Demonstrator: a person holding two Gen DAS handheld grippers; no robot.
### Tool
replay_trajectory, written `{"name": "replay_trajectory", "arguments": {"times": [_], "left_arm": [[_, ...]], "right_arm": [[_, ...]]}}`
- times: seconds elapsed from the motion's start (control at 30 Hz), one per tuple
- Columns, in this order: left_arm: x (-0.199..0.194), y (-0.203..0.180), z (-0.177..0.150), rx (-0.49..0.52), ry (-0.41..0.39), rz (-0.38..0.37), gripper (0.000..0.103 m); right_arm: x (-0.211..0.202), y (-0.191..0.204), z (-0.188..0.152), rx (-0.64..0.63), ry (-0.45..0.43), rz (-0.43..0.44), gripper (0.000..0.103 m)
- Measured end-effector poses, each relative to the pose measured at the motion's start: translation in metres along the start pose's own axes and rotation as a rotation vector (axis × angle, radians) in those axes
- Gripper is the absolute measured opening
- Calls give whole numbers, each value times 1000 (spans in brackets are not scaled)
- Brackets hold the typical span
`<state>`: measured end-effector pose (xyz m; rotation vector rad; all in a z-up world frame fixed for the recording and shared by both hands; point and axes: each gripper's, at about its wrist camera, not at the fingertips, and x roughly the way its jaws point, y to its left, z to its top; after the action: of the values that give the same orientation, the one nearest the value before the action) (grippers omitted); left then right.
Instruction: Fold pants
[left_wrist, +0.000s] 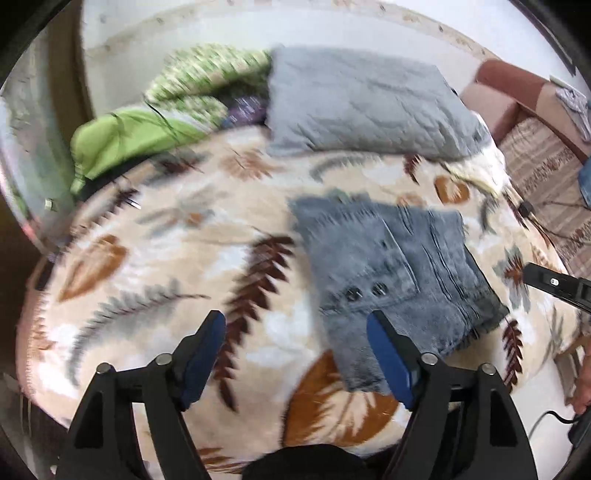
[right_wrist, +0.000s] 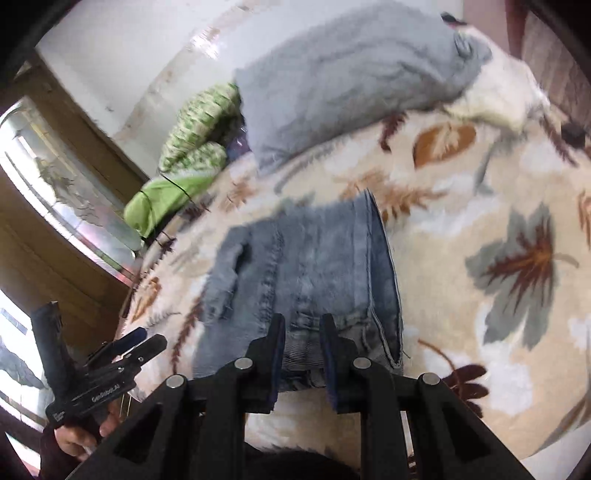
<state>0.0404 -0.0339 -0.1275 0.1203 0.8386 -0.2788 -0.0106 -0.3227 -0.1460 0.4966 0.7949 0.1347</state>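
The blue denim pants (left_wrist: 391, 266) lie folded into a compact rectangle on a leaf-patterned blanket (left_wrist: 155, 236). My left gripper (left_wrist: 295, 325) is open and empty, above the blanket at the near left edge of the pants. In the right wrist view the pants (right_wrist: 310, 266) lie just ahead of my right gripper (right_wrist: 303, 325), whose fingers stand a narrow gap apart over the near edge of the denim without pinching it. The left gripper also shows in the right wrist view (right_wrist: 144, 339), and the right gripper shows at the right edge of the left wrist view (left_wrist: 554, 282).
A grey quilted pillow (left_wrist: 365, 107) and green bedding (left_wrist: 166, 122) lie at the head of the bed against a white wall. A sofa (left_wrist: 546, 155) stands to the right. A black cable (left_wrist: 532, 218) lies at the bed's right edge. A wooden window frame (right_wrist: 55, 206) is to the left.
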Motion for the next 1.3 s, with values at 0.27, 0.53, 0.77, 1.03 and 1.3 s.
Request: {"name": "replay_trajectory", "arguments": {"times": [0.27, 0.53, 0.77, 1.03, 1.3], "left_arm": [[-43, 21, 16, -27, -128, 133, 87], [-69, 19, 23, -16, -185, 213, 88], [-86, 7, 21, -2, -200, 202, 88], [-100, -3, 20, 3, -217, 201, 88], [-105, -4, 22, 3, -225, 232, 88]], "right_arm": [[-34, 47, 3, -160, -105, -57, 36], [-37, 58, -7, -201, -116, -106, 63], [-44, 56, -17, -199, -113, -105, 63], [-66, 69, -22, -223, -166, -99, 63], [-78, 80, -21, -236, -209, -80, 63]]}}
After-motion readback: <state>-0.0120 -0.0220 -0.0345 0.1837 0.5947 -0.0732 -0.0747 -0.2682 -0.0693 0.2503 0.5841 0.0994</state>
